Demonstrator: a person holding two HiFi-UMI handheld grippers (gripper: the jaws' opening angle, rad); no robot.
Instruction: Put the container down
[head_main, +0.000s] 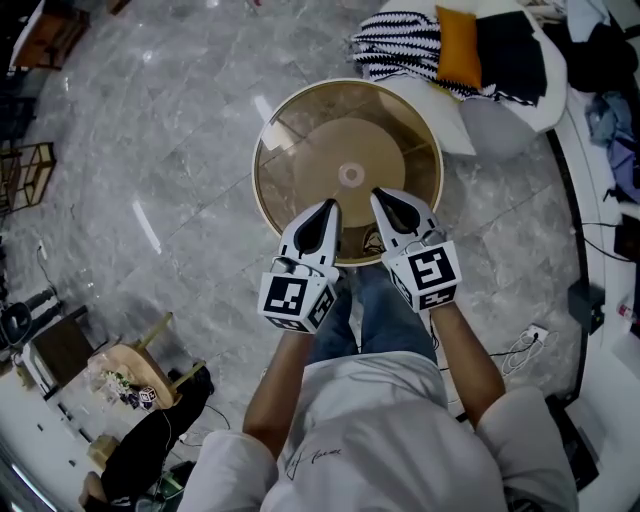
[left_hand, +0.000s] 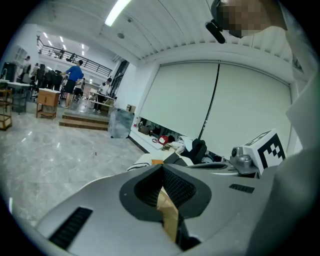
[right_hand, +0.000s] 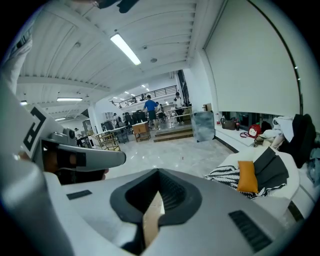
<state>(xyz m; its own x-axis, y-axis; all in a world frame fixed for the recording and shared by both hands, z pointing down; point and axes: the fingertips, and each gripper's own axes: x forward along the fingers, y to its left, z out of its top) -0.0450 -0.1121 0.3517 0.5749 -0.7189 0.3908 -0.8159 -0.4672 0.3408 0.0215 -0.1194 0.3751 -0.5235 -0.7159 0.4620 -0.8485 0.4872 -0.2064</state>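
A round tan container (head_main: 348, 160) with a see-through wall and a paler base fills the middle of the head view, over the grey marble floor. My left gripper (head_main: 327, 208) is shut on its near rim, and my right gripper (head_main: 385, 198) is shut on the same rim just to the right. In the left gripper view the left gripper (left_hand: 162, 167) pinches a thin tan strip of the rim (left_hand: 167, 212) between its ribbed pads. The right gripper view shows the same: the right gripper (right_hand: 159, 172) is shut on the tan rim edge (right_hand: 151, 220). The container's underside is hidden.
A white sofa (head_main: 500, 120) with a striped cloth (head_main: 400, 45) and an orange cushion (head_main: 457, 45) lies just beyond the container. A wooden stool (head_main: 130, 370) stands at the lower left. A white ledge and cables (head_main: 520, 345) run along the right. People stand far off (left_hand: 74, 75).
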